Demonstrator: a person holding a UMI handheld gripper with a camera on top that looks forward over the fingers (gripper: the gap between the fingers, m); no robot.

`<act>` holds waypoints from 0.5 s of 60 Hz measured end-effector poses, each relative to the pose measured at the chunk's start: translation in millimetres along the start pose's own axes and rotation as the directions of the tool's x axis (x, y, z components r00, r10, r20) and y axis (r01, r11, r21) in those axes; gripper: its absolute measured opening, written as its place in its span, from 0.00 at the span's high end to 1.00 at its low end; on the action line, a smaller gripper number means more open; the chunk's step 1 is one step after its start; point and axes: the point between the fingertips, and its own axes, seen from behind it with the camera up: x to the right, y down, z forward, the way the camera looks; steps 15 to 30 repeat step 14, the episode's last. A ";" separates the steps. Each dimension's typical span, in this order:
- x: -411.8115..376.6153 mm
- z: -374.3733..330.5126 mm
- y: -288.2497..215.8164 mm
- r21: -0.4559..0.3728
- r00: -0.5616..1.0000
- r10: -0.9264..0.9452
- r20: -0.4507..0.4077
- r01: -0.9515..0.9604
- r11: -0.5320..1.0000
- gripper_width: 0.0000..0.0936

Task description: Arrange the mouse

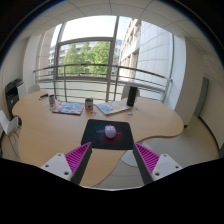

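— Where is my tool [112, 160] right now?

— I see it hovering above the near edge of the curved, light wooden worktop [60, 135], its two fingers spread wide apart with nothing between them. The magenta pads [77, 158] on their inner faces are both in plain sight.

— And the mouse?

— The small pale pinkish, rounded mouse [110, 130] sits on a dark rectangular mouse mat [108, 134], just ahead of the fingers and roughly centred between their lines. It rests on the mat, well clear of both fingertips.

— What else do I have on the worktop?

— Beyond the mat I make out a small dark cup-like object [89, 104], a flat blue-and-white booklet [68, 107] lying off to one side of it, and some white papers [112, 107] on the other side. A black chair [131, 94] stands at the far edge. Behind it all runs a large window with a metal railing [100, 70], with green trees and a pale building outside
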 end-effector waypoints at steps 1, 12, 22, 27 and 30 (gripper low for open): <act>0.6 -2.1 0.9 0.000 1.000 0.001 0.000 -0.001 1.000 0.09; 5.1 -14.7 5.2 -0.003 1.000 -0.001 -0.006 0.001 1.000 0.09; 4.4 -16.4 3.9 -0.002 1.000 0.003 -0.003 -0.003 1.000 0.09; 4.4 -16.4 3.9 -0.002 1.000 0.003 -0.003 -0.003 1.000 0.09; 4.4 -16.4 3.9 -0.002 1.000 0.003 -0.003 -0.003 1.000 0.09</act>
